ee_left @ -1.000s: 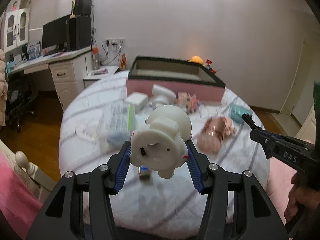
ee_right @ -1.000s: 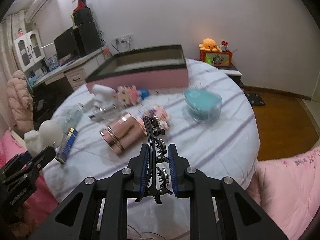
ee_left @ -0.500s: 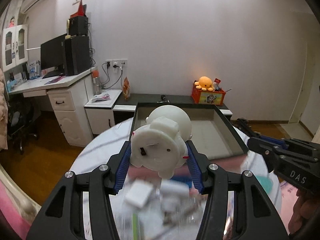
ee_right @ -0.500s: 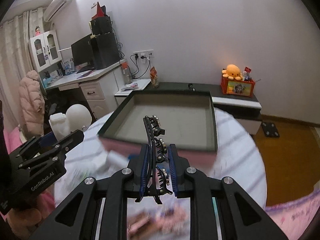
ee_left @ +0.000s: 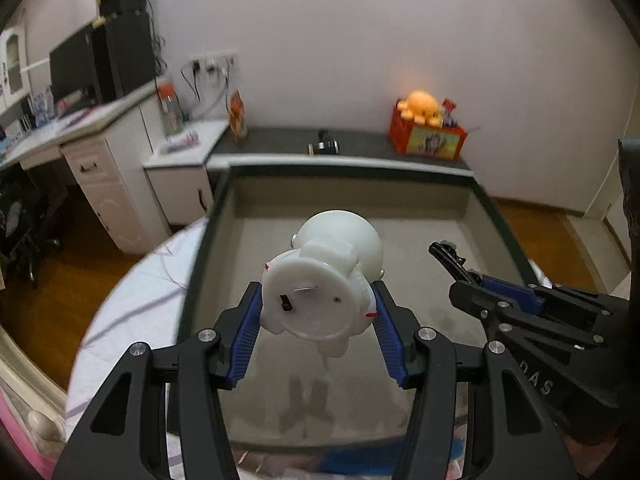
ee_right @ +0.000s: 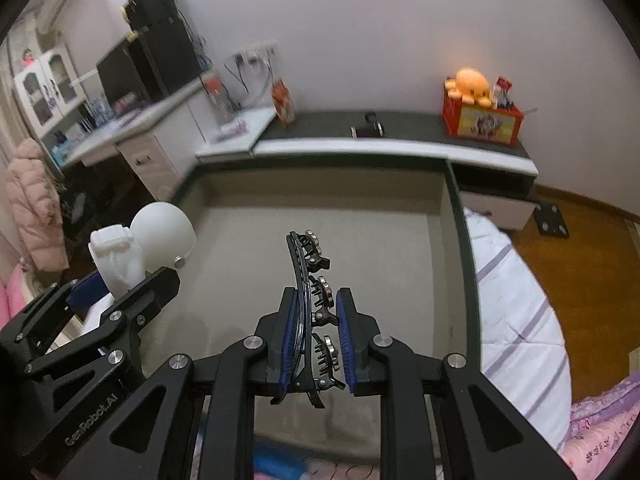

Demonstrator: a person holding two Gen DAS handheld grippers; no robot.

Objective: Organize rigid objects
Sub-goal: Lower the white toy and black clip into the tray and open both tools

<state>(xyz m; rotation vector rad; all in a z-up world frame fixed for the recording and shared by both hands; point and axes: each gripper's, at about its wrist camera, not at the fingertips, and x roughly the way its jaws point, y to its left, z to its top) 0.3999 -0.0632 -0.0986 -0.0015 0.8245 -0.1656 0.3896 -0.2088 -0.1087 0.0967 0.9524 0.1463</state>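
The left gripper (ee_left: 318,320) clasps one white plastic figure (ee_left: 320,280) between its two blue pads, holding it in the air above the open storage box (ee_left: 224,216). The left wrist view shows the figure's flat round base, with a small dark slot and a screw; the right wrist view shows its side instead, a smooth round head and a blocky body rising from the jaws.

The right gripper (ee_right: 318,340) is clamped tight on one black hair clip (ee_right: 308,280), also above the box. Its own camera shows the clip's curved spine and three toothed clasps with metal discs, while the left view catches only the clip's tip jutting from the pads. The box has a dark rim and a pale grey floor; nothing lies on the part of it that shows.

Only the right view shows the pink jacket (ee_right: 32,208) at the left edge, the white glass-fronted cabinet (ee_right: 44,88) and the small black scale (ee_right: 552,220) on the wooden floor. Both views show one orange octopus plush (ee_right: 472,84) on a red box (ee_right: 480,124), a desk (ee_left: 80,120) with a dark monitor (ee_left: 76,68), and a striped white cover (ee_right: 512,288) under the storage box.

Readable writing: "GenRobot.AI" on the left gripper's arm in the right view, and "DAS" on the right gripper's body in the left view.
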